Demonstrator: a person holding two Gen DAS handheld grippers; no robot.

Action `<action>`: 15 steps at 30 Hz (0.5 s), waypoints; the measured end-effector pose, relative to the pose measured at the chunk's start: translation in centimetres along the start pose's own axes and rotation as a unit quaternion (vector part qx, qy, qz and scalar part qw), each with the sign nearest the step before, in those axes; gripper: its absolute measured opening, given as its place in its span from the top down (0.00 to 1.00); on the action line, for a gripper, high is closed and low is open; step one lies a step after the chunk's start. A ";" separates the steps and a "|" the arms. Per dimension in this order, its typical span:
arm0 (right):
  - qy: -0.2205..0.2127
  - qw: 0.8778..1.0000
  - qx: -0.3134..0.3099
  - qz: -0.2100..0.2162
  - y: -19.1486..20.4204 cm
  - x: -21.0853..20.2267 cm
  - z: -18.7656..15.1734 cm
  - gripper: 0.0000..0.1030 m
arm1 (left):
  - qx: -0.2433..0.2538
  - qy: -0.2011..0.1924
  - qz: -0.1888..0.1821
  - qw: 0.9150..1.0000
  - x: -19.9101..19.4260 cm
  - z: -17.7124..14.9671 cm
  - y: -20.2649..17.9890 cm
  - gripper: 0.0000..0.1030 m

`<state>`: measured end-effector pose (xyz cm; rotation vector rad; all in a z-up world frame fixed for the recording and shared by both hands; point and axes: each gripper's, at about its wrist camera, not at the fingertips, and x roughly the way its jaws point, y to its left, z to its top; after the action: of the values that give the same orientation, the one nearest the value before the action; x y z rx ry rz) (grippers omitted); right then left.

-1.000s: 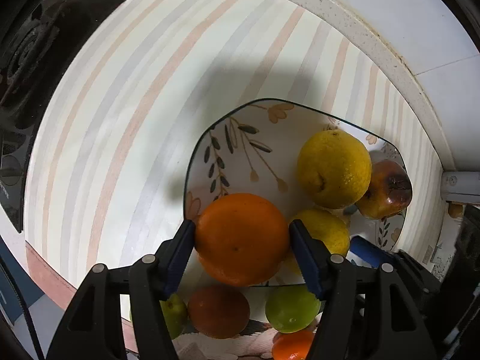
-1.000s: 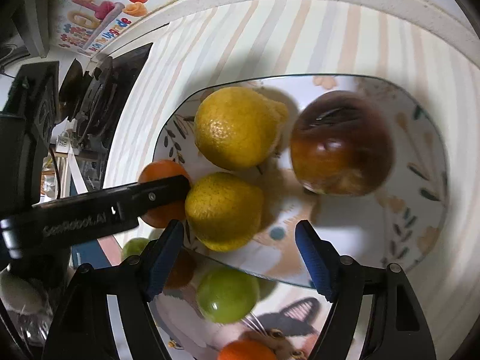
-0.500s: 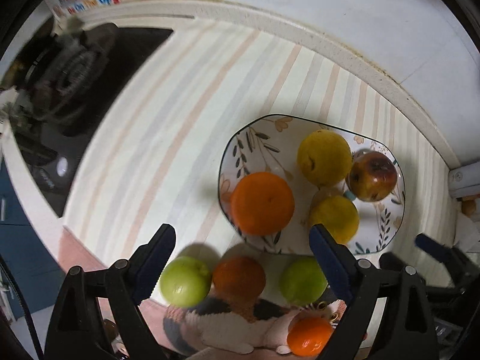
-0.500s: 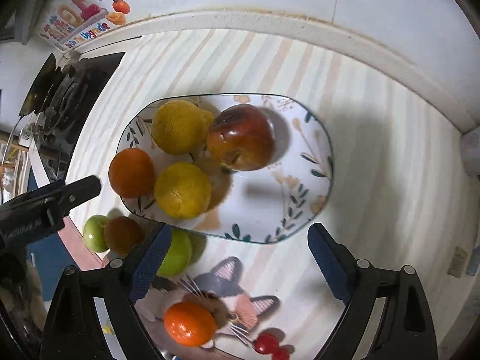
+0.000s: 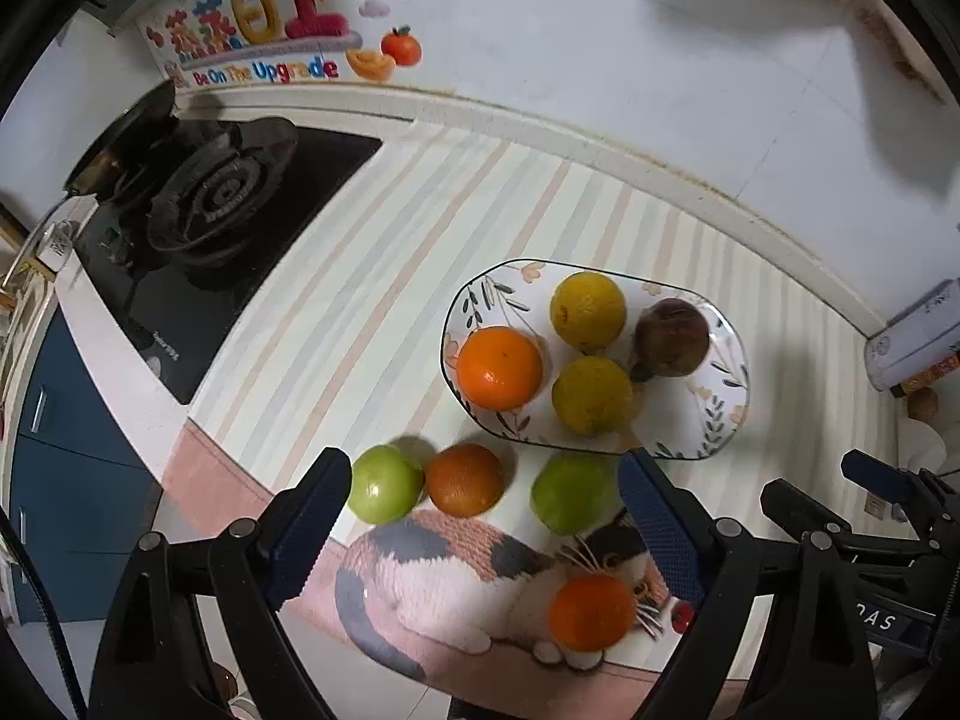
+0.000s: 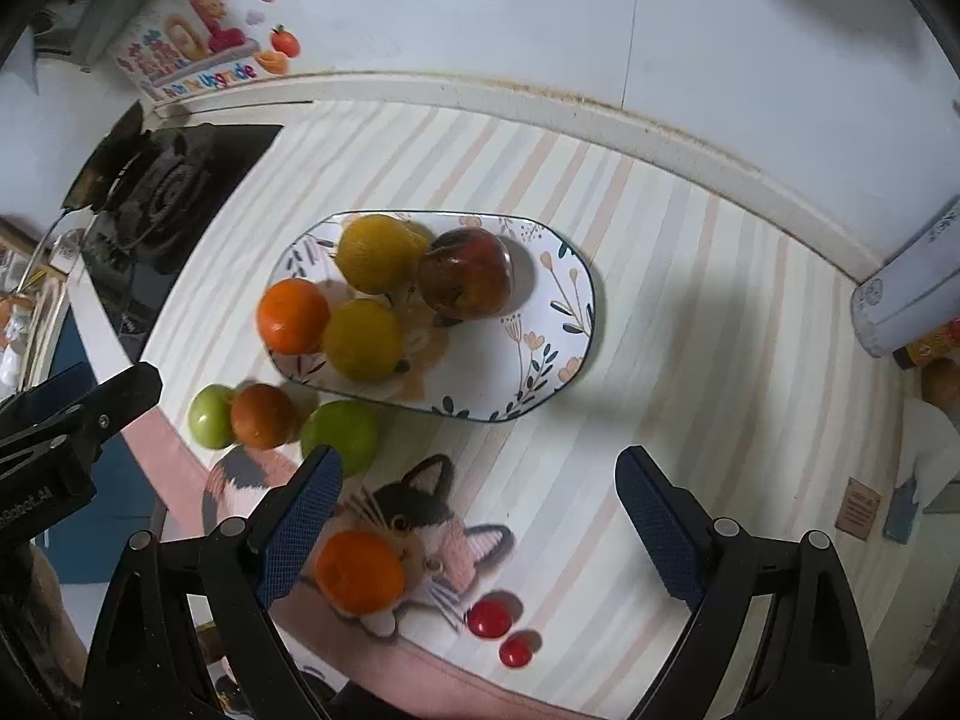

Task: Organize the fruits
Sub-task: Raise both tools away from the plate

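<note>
Left wrist view: left gripper wide open, empty; right gripper likewise. Dark orange firm, round, rolls easily; grip across widest middle.

A white plate with leaf-and-flower print carries one orange, two yellow and one dark red fruit; the countertop is pastel-striped.
</note>
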<state>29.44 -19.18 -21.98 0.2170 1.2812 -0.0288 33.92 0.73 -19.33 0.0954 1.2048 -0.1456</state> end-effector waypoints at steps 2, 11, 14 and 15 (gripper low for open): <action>-0.010 1.000 -0.007 -0.001 0.1 -1.5 -0.6 0.08 | 0.001 -0.006 -0.005 1.000 -1.1 -0.6 -0.4 0.12; -0.046 0.999 -0.026 0.010 0.0 -7.3 -3.0 0.08 | -0.002 -0.042 -0.012 0.999 -6.3 -3.6 -1.4 0.12; -0.057 0.998 -0.034 0.012 0.1 -9.1 -3.8 0.08 | -0.001 -0.055 -0.009 0.998 -7.9 -4.2 -1.7 0.12; -0.061 0.997 -0.036 0.012 0.1 -9.8 -4.0 0.08 | 0.000 -0.059 -0.009 0.998 -8.4 -4.4 -1.8 0.12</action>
<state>22.82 -19.33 -13.74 0.1653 1.1564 0.0244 26.65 0.16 -13.01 0.0752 1.0874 -0.1639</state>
